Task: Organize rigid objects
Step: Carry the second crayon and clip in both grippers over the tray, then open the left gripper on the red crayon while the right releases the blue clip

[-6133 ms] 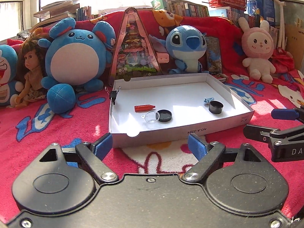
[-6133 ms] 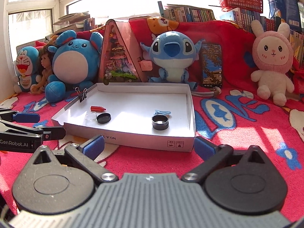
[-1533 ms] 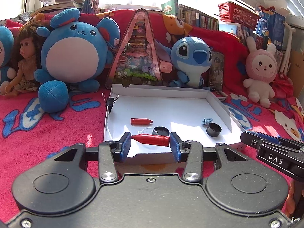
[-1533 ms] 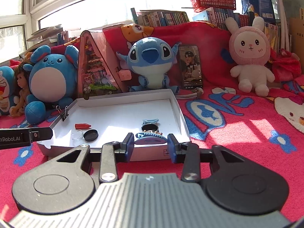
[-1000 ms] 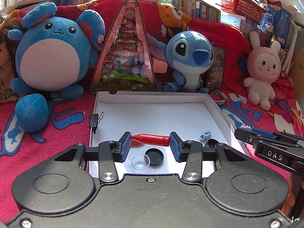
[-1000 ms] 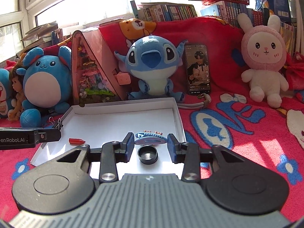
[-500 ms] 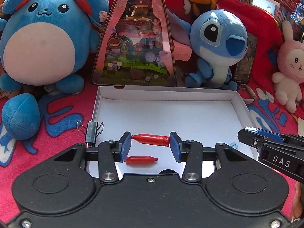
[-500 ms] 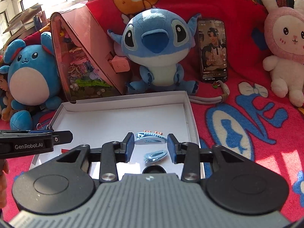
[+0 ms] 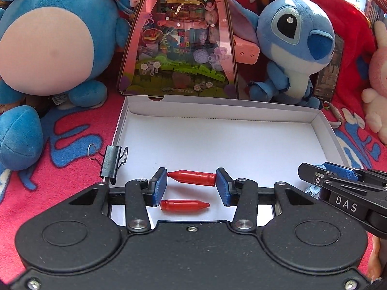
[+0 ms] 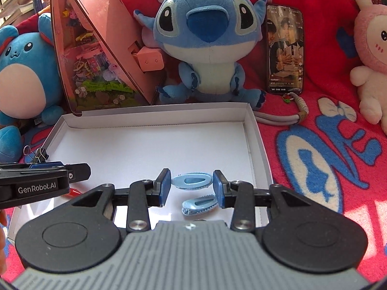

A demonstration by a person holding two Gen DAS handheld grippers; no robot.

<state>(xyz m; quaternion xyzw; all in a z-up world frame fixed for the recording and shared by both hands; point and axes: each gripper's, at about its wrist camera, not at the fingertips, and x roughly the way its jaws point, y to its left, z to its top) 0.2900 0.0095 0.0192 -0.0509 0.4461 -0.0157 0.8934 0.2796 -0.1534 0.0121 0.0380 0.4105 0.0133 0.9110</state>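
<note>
both grippers carry a twin toward its match in the white tray [image 9: 217, 114]

left gripper [image 9: 191, 184] is clamped end to end on one red capsule [image 9: 191, 177]; a second red capsule [image 9: 184, 205] lies on the tray floor just below its jaws. right gripper [image 10: 191, 186] is clamped on one blue hair clip [image 10: 192, 181], with a second blue hair clip [image 10: 199, 205] on the floor just beneath. count: two capsules, two clips, one of each placed and one aloft. judged about halfway: both held pieces remain to be set down beside their pairs.
</note>
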